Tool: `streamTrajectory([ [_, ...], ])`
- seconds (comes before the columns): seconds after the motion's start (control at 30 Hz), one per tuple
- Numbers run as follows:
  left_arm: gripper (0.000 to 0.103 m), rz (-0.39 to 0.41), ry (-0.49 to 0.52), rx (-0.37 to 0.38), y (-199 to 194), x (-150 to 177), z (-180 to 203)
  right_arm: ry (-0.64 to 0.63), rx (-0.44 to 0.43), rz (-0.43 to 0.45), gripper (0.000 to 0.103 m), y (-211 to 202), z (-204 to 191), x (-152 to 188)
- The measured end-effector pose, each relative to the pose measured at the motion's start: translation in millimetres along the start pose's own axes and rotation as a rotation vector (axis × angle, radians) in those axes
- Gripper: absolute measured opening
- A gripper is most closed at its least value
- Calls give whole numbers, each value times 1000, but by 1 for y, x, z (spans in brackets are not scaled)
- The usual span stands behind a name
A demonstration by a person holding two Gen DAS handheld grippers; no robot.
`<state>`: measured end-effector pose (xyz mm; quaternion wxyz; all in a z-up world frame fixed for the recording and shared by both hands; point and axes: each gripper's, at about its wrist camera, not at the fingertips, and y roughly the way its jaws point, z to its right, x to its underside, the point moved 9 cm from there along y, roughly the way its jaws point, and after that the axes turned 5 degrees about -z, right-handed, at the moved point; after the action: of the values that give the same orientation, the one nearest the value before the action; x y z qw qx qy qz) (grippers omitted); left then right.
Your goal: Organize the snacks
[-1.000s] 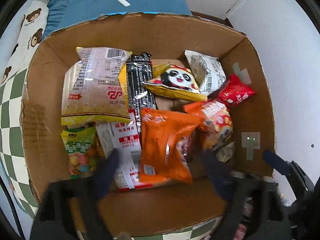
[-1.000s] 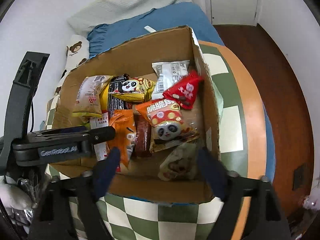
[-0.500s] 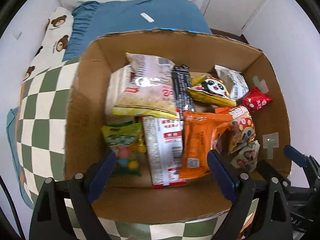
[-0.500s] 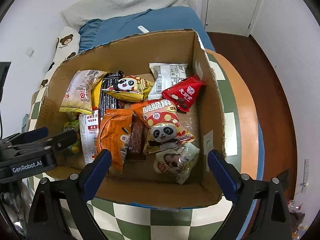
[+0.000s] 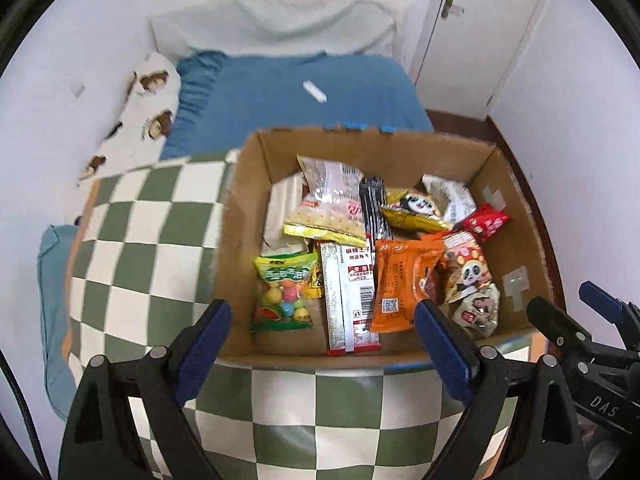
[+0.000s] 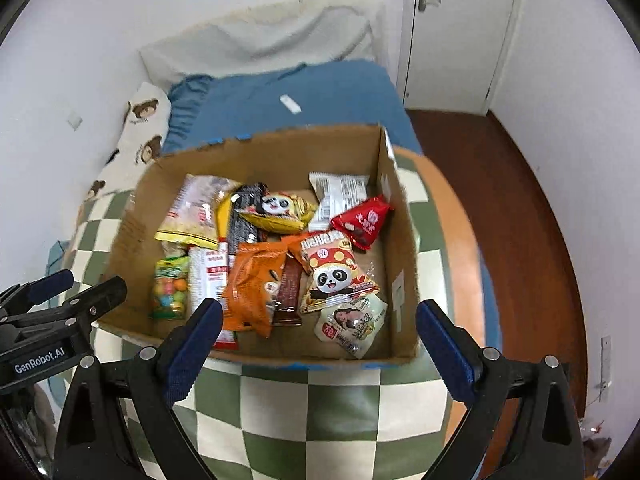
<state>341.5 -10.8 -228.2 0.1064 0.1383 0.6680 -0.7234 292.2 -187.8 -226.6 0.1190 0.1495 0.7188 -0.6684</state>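
1 cardboard box [image 6: 394, 216], 11 snack packets [image 6: 256, 280]

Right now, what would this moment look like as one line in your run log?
task: organize snacks | left gripper: open, empty | right gripper: open, empty | cardboard box: on checkered table, holds snack packets | both grippers outside box

left gripper [image 5: 322, 336]: fingers spread wide, holding nothing
right gripper [image 6: 318, 334]: likewise agape (blue pads apart), empty

Both wrist views look steeply down from near — sharing the cardboard box [image 5: 240, 248] [image 6: 396, 216].
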Motion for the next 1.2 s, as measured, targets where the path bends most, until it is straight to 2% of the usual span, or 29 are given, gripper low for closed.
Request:
streamTrajectory([
  [0.3,93,188,0,-21,-99,30,-6,-34,-30,158,102,-97,-11,32],
  [0.5,93,249,1,-14,-141,57,-7,-43,-30,249,102,-160,-15,58],
  [0.67,93,285,15,-10,-169,75,-6,-49,-19,300,103,-197,-19,75],
  [1.0,94,329,38,-12,-196,97,1,-52,-17,342,103,-227,-22,90],
  [1.07,103,331,39,-11,-197,99,2,-47,-16,351,103,-231,-21,92],
  [1.2,103,340,32,-12,-197,98,0,-45,-9,354,103,-232,-19,92],
])
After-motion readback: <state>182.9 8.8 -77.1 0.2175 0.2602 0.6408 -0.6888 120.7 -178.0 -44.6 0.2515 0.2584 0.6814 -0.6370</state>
